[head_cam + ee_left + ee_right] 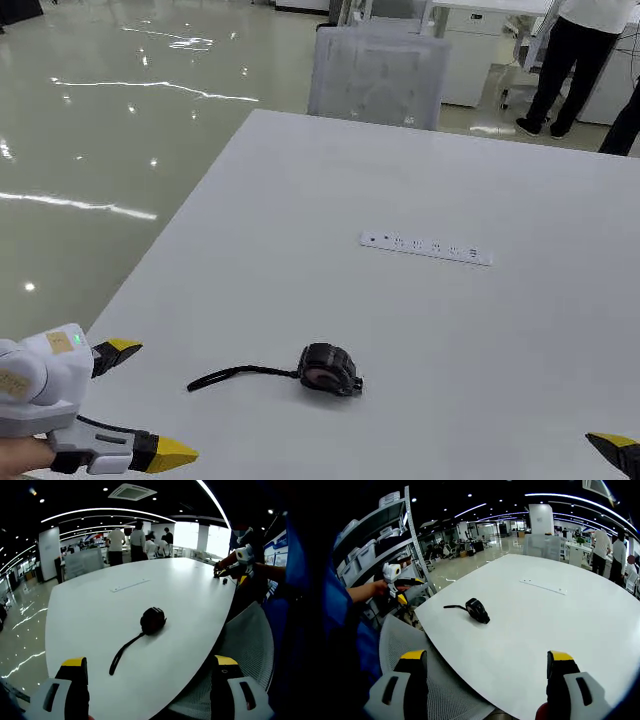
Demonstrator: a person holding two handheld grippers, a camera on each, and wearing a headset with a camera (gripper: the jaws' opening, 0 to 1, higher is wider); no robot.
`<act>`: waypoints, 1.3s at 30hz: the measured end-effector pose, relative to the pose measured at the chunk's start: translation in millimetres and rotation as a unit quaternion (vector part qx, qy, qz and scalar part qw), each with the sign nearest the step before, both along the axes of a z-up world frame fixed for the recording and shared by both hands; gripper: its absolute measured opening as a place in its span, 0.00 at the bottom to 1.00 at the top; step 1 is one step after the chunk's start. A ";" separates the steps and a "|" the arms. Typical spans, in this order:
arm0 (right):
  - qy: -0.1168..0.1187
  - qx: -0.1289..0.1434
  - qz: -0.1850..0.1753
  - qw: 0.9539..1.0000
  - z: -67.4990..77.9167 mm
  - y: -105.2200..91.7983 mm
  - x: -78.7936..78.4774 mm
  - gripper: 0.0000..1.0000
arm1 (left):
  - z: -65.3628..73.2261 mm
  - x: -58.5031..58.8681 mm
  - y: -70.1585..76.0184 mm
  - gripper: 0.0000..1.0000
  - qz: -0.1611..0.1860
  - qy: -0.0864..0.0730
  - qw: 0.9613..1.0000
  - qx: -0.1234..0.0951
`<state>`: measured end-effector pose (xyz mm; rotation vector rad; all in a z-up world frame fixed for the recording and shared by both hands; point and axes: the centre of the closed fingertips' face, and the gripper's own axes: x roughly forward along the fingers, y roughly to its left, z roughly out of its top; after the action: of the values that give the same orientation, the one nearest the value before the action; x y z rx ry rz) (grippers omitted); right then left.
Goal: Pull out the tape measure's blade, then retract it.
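Note:
A black tape measure (329,369) lies on the white table (400,200), blade in, its black wrist strap (230,377) trailing to the left. It also sits ahead of the left gripper's jaws as the tape measure (152,619), and in the right gripper view as the tape measure (477,610). My left gripper (148,402) hovers open at the table's near left corner, well short of the strap. The right gripper (615,450) shows a yellow tip at the lower right edge. Its own view has the right gripper (486,665) open and empty.
A white power strip (427,248) lies flat further back on the table. A grey mesh chair (378,72) stands at the far edge, another mesh chair (420,680) at the near side. People (580,55) stand beyond on the glossy floor. Shelving (375,545) rises to the left.

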<state>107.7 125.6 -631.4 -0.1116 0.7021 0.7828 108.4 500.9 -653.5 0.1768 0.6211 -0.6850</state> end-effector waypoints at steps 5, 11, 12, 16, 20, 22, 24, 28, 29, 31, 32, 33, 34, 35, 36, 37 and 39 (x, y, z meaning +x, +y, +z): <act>0.003 -0.003 0.004 1.000 -3.6 1.4 3.3 0.96 | -3.8 6.2 -2.5 0.99 -0.005 0.000 1.000 0.001; 0.011 -0.007 0.012 1.000 -11.7 5.4 5.4 0.94 | -8.6 13.2 -4.0 0.98 -0.013 -0.001 1.000 0.009; 0.013 -0.007 0.013 1.000 -12.9 6.0 5.7 0.94 | -9.3 14.4 -4.1 0.98 -0.014 0.000 1.000 0.009; 0.015 -0.008 0.020 1.000 -16.4 9.8 7.5 0.94 | -11.3 19.0 -6.2 0.98 -0.018 0.001 1.000 0.011; 0.017 -0.008 0.023 1.000 -18.5 12.1 10.9 0.94 | -13.3 23.6 -8.4 0.97 -0.023 0.002 1.000 0.014; 0.019 -0.008 0.024 1.000 -20.3 12.1 13.7 0.93 | -14.4 27.0 -8.6 0.96 -0.026 0.002 0.999 0.018; 0.019 -0.008 0.026 0.999 -21.2 13.3 15.8 0.93 | -14.2 30.0 -10.6 0.96 -0.027 0.000 0.999 0.019; 0.020 -0.011 0.032 0.999 -24.0 14.0 20.4 0.93 | -15.3 36.0 -13.9 0.96 -0.029 -0.001 0.999 0.020; 0.020 -0.012 0.033 0.999 -26.0 13.0 23.0 0.93 | -15.8 37.8 -14.9 0.96 -0.030 -0.002 0.999 0.021; 0.020 -0.011 0.035 0.999 -26.4 12.9 25.2 0.93 | -16.0 40.2 -17.2 0.96 -0.031 -0.003 0.999 0.022; 0.021 -0.011 0.035 0.999 -27.0 12.9 25.9 0.93 | -16.2 41.1 -18.2 0.96 -0.031 -0.003 0.999 0.022; 0.021 -0.013 0.037 0.999 -27.7 13.1 26.4 0.92 | -16.7 42.1 -18.9 0.96 -0.032 -0.003 0.999 0.023; 0.020 -0.015 0.039 0.999 -28.8 13.0 27.4 0.92 | -17.3 43.0 -20.8 0.96 -0.034 -0.002 0.999 0.024; 0.020 -0.016 0.040 0.999 -29.2 13.3 28.1 0.92 | -18.0 43.5 -22.3 0.95 -0.036 -0.001 0.999 0.024; 0.020 -0.015 0.041 0.999 -30.0 13.8 29.4 0.92 | -18.7 44.9 -24.3 0.95 -0.038 -0.001 0.999 0.024; 0.021 -0.015 0.042 0.999 -30.7 14.6 29.9 0.91 | -19.3 45.8 -25.6 0.95 -0.039 0.000 0.999 0.024; 0.021 -0.020 0.049 0.998 -33.7 16.2 31.1 0.91 | -21.2 47.5 -29.2 0.95 -0.043 0.002 0.999 0.026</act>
<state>138.9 141.8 -665.1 -0.1672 0.7571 0.8663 155.9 471.8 -674.6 0.2519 0.6381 -0.7531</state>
